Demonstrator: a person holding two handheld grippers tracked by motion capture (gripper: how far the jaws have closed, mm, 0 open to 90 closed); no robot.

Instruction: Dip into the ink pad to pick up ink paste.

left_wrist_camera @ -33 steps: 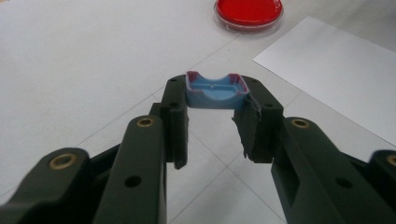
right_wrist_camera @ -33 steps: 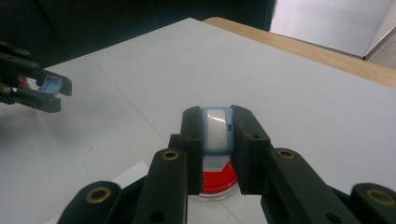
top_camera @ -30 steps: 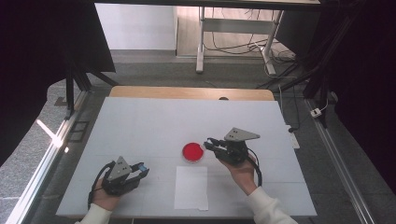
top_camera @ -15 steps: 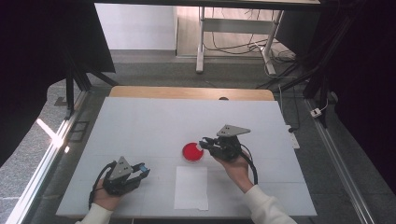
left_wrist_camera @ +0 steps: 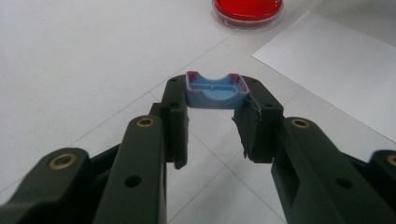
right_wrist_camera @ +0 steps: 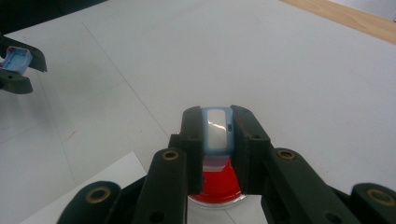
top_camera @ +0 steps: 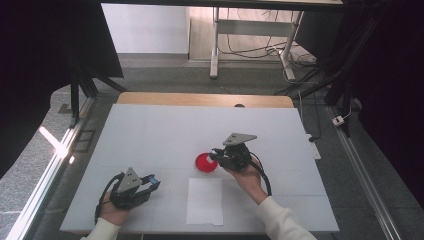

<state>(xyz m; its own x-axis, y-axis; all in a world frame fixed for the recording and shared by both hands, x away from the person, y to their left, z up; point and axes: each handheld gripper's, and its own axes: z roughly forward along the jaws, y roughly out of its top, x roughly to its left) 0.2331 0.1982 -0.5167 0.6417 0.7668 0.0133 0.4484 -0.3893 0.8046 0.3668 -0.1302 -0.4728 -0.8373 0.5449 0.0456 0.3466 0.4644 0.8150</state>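
Lower left of high view: left gripper [top_camera: 152, 183] jaws clamped on a blue tray piece [left_wrist_camera: 214, 90], resting on white table [top_camera: 150, 135]. White paper sheet [top_camera: 205, 200] bottom centre. Red dish [top_camera: 205, 162] mid-frame, right gripper [top_camera: 216, 156] over its edge, jaws pinching a blue-framed white piece [right_wrist_camera: 216, 130], partly covering dish

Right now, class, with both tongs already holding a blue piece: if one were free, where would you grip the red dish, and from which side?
Grip the red dish across its low round rim, coming straight down from above. It lies flat on the table, so its side wall is too shallow for a level approach. The paper lies close on the near side, so keep the jaws off that edge.
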